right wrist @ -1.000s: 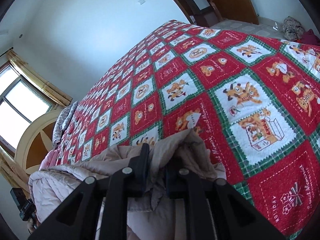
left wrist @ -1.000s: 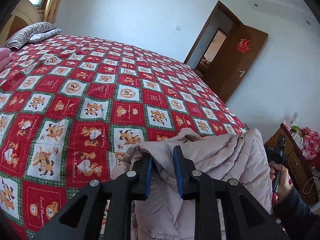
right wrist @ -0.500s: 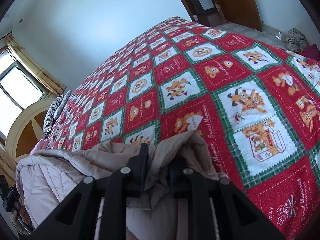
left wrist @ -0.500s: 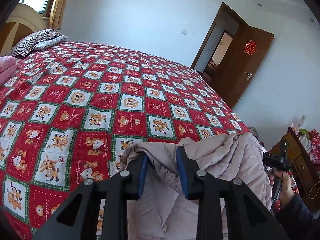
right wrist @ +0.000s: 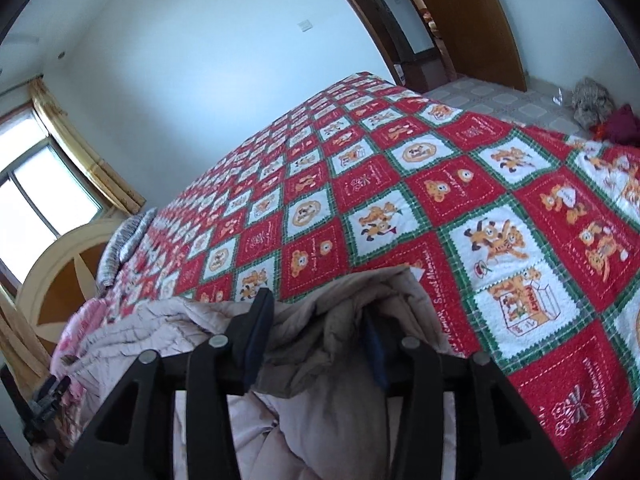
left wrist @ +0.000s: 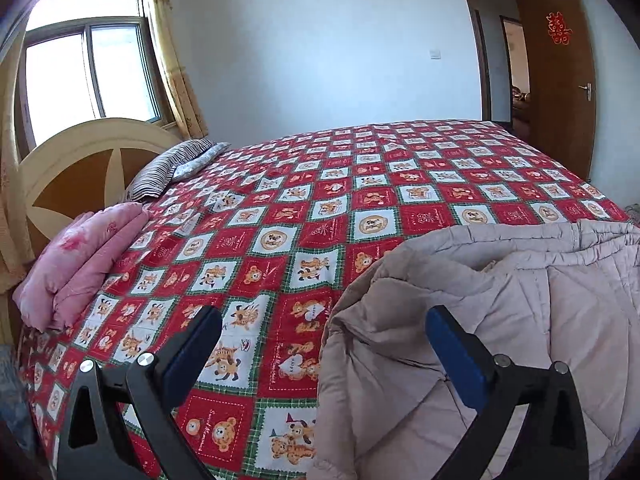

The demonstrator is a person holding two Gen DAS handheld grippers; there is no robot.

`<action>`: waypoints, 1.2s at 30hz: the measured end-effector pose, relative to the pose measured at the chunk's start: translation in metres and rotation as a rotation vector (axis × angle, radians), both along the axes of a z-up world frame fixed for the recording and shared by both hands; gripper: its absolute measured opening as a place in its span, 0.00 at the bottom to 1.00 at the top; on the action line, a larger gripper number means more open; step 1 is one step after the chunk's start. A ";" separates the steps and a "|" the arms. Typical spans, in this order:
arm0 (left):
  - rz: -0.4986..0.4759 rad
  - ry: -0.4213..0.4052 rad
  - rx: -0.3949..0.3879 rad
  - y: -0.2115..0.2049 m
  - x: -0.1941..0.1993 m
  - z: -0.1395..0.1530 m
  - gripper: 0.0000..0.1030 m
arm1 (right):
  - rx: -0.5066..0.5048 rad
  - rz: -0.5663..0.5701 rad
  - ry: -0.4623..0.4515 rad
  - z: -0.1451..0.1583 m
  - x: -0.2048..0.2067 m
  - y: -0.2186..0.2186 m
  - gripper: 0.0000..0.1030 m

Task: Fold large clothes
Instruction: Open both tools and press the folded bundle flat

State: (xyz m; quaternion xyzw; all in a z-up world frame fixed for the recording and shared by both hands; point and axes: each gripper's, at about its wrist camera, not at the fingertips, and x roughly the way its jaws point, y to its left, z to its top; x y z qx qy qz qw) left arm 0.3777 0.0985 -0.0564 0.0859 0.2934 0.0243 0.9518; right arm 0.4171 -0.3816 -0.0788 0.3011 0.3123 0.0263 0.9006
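A large beige quilted garment (left wrist: 500, 320) lies bunched on the near edge of the bed; it also shows in the right wrist view (right wrist: 320, 344). My left gripper (left wrist: 324, 340) is open wide, its jaws far apart, with the garment's left edge between them and not clamped. My right gripper (right wrist: 316, 332) is open, and a fold of the garment bulges loosely between its fingers. The other gripper's tip (right wrist: 48, 396) peeks in at the lower left of the right wrist view.
The bed is covered by a red, white and green bear-print bedspread (left wrist: 360, 208). A folded pink quilt (left wrist: 80, 260) and striped pillows (left wrist: 172, 168) lie by the headboard (left wrist: 80, 160). An open brown door (left wrist: 560, 72) stands beyond the bed. Clothes (right wrist: 600, 112) lie on the floor.
Both grippers were shut on the beige garment and have opened, letting it go. The left gripper has swung left, bringing the headboard and window into view.
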 end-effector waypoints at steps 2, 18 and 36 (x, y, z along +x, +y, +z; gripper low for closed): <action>-0.028 -0.013 -0.005 -0.012 -0.006 0.000 0.99 | 0.070 -0.004 -0.010 0.000 0.000 -0.005 0.55; 0.005 0.092 0.121 -0.102 0.049 -0.083 0.99 | -0.221 0.010 -0.086 0.050 -0.023 0.037 0.83; -0.029 0.125 0.081 -0.110 0.076 -0.094 0.99 | -0.566 0.264 0.018 -0.031 0.020 0.180 0.85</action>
